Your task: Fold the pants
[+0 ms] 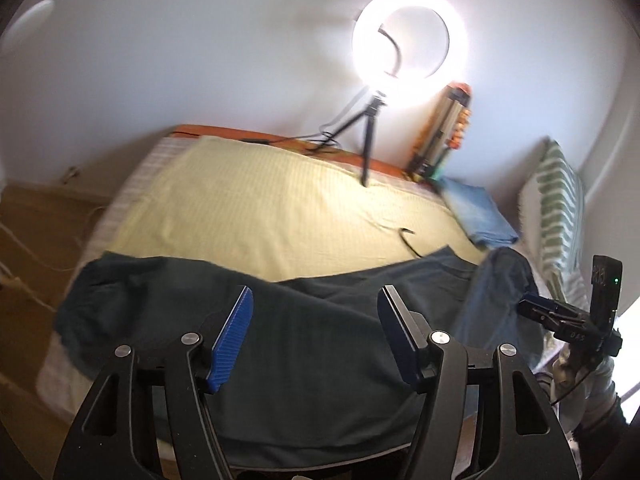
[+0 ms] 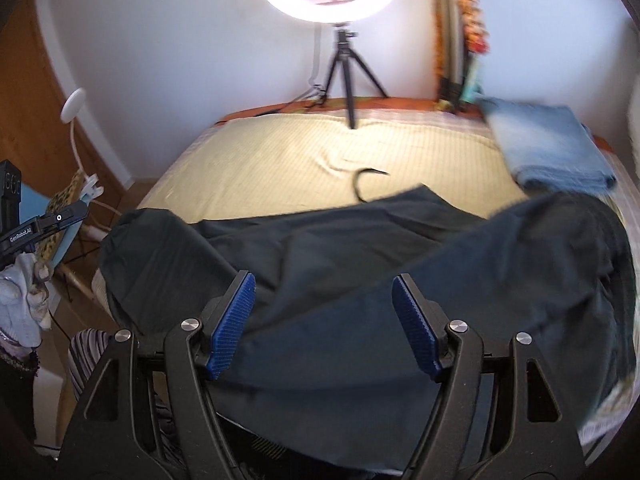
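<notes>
Pants (image 1: 304,344), dark, spread crosswise over the near edge of the bed (image 1: 260,208), rumpled, one end folded up at the right. Left gripper (image 1: 314,336) held level above the cloth, pointing toward the far wall, blue pads (image 1: 232,340) spread wide, nothing between them. Right gripper (image 2: 324,326) posed likewise over the pants (image 2: 360,280), pads (image 2: 416,332) wide apart, empty, not clearly touching the fabric. Right gripper also seen at the right edge of the left view (image 1: 568,316), gripped by a gloved hand; left one at the left edge of the right view. Folded blue jeans (image 2: 552,148) at the far right of the bed. Ring light (image 1: 410,46) on a tripod (image 2: 348,68) by the wall. Black cable (image 2: 362,184) on the yellow sheet just beyond the pants.
</notes>
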Available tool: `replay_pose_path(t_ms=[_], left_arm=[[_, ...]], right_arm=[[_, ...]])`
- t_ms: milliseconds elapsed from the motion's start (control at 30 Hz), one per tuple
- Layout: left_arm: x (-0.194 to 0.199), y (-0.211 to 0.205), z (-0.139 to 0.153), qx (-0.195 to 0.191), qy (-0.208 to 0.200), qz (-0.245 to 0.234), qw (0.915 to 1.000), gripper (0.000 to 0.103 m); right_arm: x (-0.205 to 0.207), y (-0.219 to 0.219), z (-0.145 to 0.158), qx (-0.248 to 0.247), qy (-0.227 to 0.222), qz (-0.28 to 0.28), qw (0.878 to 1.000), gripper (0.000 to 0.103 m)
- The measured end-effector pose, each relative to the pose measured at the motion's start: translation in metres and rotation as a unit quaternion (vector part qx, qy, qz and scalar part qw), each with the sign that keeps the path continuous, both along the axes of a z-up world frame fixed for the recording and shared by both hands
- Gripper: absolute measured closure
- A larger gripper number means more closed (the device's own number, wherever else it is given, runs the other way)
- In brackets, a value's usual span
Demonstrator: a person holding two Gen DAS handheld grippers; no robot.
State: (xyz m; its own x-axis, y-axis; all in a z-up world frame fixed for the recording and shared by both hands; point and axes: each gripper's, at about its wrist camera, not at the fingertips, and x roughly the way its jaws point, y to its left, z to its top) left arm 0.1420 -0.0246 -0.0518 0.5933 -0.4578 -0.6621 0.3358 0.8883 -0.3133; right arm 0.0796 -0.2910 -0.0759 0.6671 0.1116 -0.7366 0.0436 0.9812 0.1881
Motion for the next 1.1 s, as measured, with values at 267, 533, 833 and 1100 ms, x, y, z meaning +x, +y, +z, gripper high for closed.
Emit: replay_pose_path(t_ms=[267, 533, 833, 1100], left_arm=[[0.003, -0.098, -0.010, 0.006, 0.028, -0.100, 0.9946, 0.038], [0.005, -0.179, -0.018, 0.006, 0.061, -0.178, 0.9820, 0.038], [0.023, -0.277, -0.031, -0.008, 0.104, -0.251, 0.9623, 0.038], [0.051, -0.365, -0.058, -0.015, 0.159, -0.289, 0.9440, 0.038]], right_arm=[[-0.061, -0.085, 0.000, -0.002, 0.001, -0.105, 0.994, 0.029], [-0.109, -0.158, -0.007, 0.024, 0.005, -0.189, 0.982, 0.029], [-0.140, -0.211, -0.027, 0.038, 0.026, -0.276, 0.960, 0.029], [-0.170, -0.270, -0.062, 0.110, 0.050, -0.370, 0.921, 0.029]])
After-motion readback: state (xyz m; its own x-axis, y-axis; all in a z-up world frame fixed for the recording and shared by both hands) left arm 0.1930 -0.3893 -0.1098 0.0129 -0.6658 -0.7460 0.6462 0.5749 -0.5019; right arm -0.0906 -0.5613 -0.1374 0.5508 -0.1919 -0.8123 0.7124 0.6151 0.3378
